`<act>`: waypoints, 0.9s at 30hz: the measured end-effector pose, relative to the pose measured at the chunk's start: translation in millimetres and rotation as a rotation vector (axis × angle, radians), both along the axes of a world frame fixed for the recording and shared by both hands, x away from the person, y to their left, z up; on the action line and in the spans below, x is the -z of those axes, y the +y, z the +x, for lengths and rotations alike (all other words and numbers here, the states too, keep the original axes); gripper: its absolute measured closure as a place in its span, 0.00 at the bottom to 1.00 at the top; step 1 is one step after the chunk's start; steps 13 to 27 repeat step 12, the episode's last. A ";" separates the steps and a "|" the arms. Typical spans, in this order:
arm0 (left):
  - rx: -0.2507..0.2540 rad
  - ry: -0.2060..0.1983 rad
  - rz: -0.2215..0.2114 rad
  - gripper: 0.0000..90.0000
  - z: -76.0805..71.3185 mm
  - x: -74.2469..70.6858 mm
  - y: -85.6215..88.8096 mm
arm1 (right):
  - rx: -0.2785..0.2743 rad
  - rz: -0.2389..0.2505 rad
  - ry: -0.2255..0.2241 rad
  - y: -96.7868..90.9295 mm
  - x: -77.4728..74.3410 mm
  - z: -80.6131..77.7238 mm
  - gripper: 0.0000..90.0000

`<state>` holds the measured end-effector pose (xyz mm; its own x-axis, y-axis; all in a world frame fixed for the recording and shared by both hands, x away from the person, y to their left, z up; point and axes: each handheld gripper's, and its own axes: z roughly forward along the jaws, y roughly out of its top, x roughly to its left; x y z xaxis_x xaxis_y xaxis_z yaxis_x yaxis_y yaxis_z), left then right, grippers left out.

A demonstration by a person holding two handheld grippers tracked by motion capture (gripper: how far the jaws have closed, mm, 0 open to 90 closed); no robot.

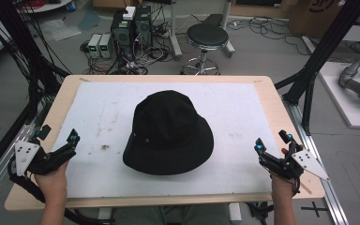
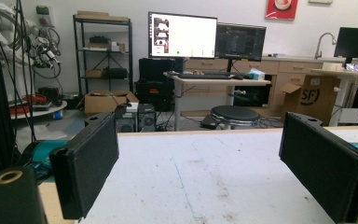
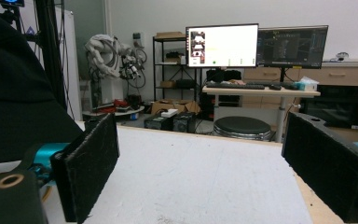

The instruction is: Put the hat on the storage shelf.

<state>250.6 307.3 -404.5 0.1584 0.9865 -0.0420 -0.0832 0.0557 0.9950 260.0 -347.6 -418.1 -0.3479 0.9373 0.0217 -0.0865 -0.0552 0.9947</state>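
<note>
Black bucket hat (image 1: 168, 133) sits centre frame in the high view, on the white mat (image 1: 98, 117) that covers most of the wooden table (image 1: 272, 93). It rests crown up, brim down on the mat. Outline is slightly oval, long axis running roughly from upper centre to lower centre of the frame, tilted a little. The brim flares widest at the lower edge, toward the person. A small metal eyelet shows on the left side of the crown.

Left gripper (image 1: 58, 140) is at the lower left of the high view, held in the left hand (image 1: 51, 180), over the mat's left edge. Jaws are spread wide and nothing is between them. In the left gripper view (image 2: 214, 172) both black pads stand far apart with bare, scuffed mat between them.

Right gripper (image 1: 274, 143) is at the lower right of the high view, in the right hand (image 1: 283, 183), near the mat's right edge. Jaws are also spread wide and hold nothing. In the right gripper view (image 3: 205, 172) the hat (image 3: 14, 93) shows as a dark mass at the left edge, cut off by the frame, with no detail readable.

Both grippers are well apart from the hat, one on each side.

The hat's inside and its far brim are hidden by the crown. The forearms are cut off at the bottom edge. The mat has a dirty smudge left of the hat. A black stool (image 1: 207, 36) stands beyond the table's far edge.
</note>
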 end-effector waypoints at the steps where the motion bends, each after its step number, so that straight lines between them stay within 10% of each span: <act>1: 0.002 0.001 0.000 0.14 0.1 0.0 0.1 | 0.000 0.000 0.000 0.0 0.0 0.0 0.12; 27: 0.009 0.008 0.014 0.14 0.3 -1.5 -1.5 | -0.001 0.005 0.000 0.6 -0.4 0.4 0.12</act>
